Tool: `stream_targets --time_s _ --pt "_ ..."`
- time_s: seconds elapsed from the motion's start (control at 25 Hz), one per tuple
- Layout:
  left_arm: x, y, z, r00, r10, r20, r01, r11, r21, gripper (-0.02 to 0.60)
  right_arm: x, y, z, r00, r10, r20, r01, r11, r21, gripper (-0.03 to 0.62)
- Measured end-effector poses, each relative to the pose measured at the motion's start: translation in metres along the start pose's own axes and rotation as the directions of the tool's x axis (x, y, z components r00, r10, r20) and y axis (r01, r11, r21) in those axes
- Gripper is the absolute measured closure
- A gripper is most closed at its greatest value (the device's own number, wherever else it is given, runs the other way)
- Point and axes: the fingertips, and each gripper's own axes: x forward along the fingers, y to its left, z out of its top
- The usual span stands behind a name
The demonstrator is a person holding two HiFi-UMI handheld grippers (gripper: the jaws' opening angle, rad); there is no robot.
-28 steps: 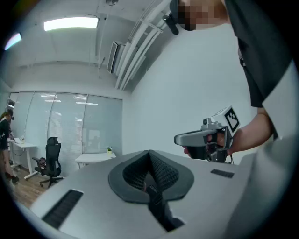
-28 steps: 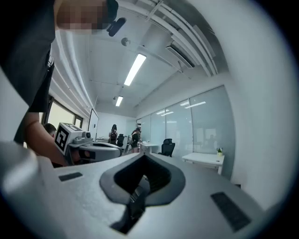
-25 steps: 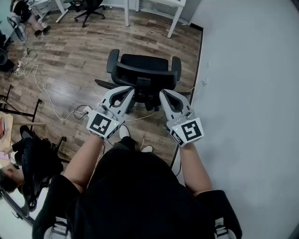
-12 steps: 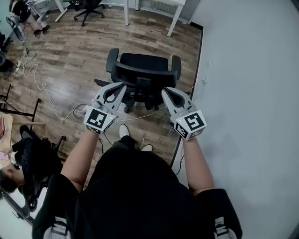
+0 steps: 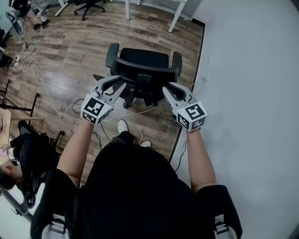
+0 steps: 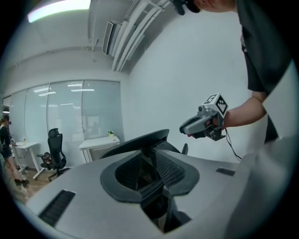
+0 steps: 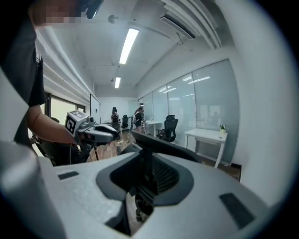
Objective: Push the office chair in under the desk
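Observation:
The black office chair (image 5: 142,65) stands on the wood floor with its backrest toward me. Beyond it are the white desk's legs (image 5: 176,15). My left gripper (image 5: 119,84) reaches the backrest's left end and my right gripper (image 5: 167,88) its right end. I cannot tell whether either touches it. Both sets of jaws are opening a little, with nothing pinched between them. In the left gripper view my jaws (image 6: 153,161) frame the backrest's top edge (image 6: 140,140), and the right gripper (image 6: 201,125) hangs beyond. The right gripper view shows its jaws (image 7: 147,165), the backrest (image 7: 161,145) and the left gripper (image 7: 93,133).
A white wall (image 5: 252,70) runs close along the right. White cables (image 5: 44,86) trail over the floor at left. A black bag (image 5: 35,154) lies at lower left. Another black chair (image 5: 88,5) stands at the top. A white desk (image 7: 208,135) stands by the glass wall.
Both grippers have moved apart, outward along the chair's backrest toward its ends. Their jaws, shut before, now stand slightly parted.

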Motion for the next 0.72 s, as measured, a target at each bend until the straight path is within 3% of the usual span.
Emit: stream_targets --time_s 0.16,0.28,0.56,0.72 --pt "0.007 0.0 -0.012 0.998 -0.031 -0.054 0.031 1.0 -0.003 0.458 0.006 -0.005 -0.016 0.998 0.016 -0.065 -0.015 1.0 0.008 0.482" --pt "0.011 -0.002 -0.027 0.989 -0.076 -0.13 0.081 0.996 0.037 0.435 0.011 -0.004 -0.032 0.989 0.048 -0.143 -0.052 0.998 -0.024 0.451" --pt "0.013 -0.001 -0.06 0.945 -0.107 -0.309 0.166 0.972 0.169 0.391 0.019 0.001 -0.067 0.936 0.117 -0.332 -0.16 0.981 -0.106 0.425" --pt "0.017 0.0 -0.077 0.908 -0.127 -0.4 0.234 0.944 0.233 0.373 0.025 0.0 -0.083 0.896 0.111 -0.429 -0.205 0.962 -0.179 0.422"
